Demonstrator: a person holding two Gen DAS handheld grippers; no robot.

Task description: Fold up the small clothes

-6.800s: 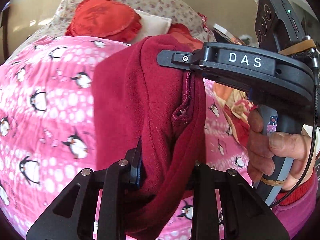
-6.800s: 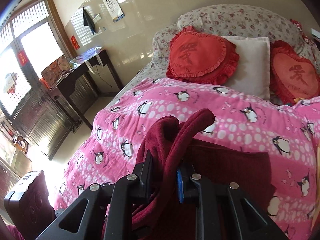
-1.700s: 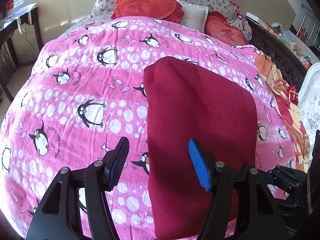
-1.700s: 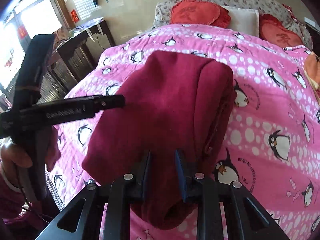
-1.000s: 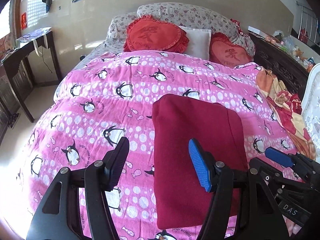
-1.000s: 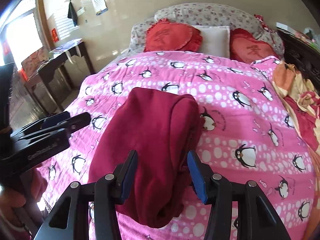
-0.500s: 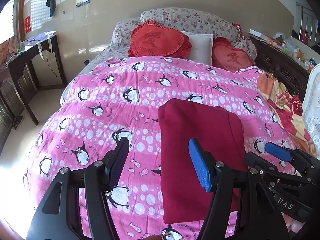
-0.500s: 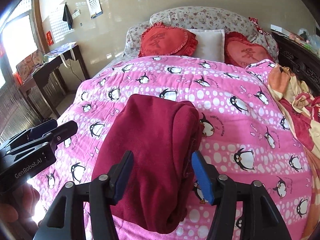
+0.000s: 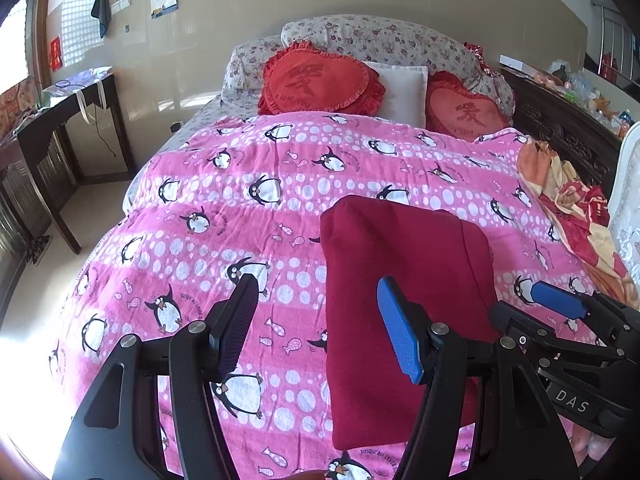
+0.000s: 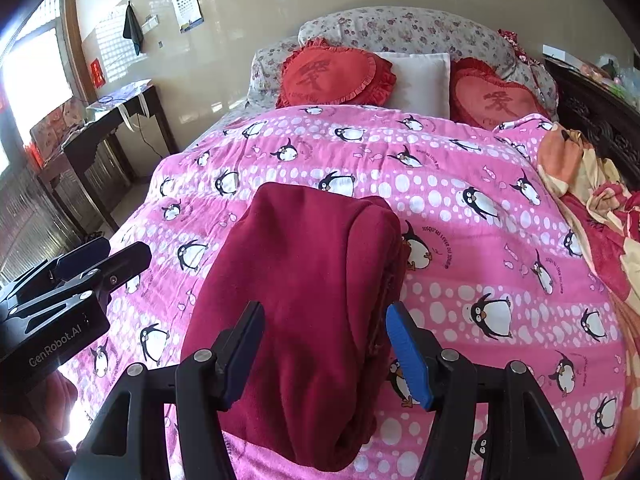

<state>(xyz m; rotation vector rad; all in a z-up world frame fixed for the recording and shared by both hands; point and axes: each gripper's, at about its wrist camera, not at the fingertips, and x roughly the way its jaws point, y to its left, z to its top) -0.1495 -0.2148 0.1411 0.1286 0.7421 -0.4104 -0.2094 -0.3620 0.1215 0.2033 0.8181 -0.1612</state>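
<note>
A dark red fleece garment lies folded into a long rectangle on the pink penguin blanket; it also shows in the right wrist view. My left gripper is open and empty, held above the blanket at the garment's left edge. My right gripper is open and empty, held above the garment's near end. The right gripper also shows in the left wrist view, at the garment's right side. The left gripper also shows in the right wrist view, to the left of the garment.
Two red heart cushions and a white pillow lie at the head of the bed. An orange and red patterned cloth is bunched at the bed's right edge. A dark wooden desk stands left of the bed.
Both grippers let go of the red garment and opened. They have drawn back and up from it, and the garment now lies folded on the blanket.
</note>
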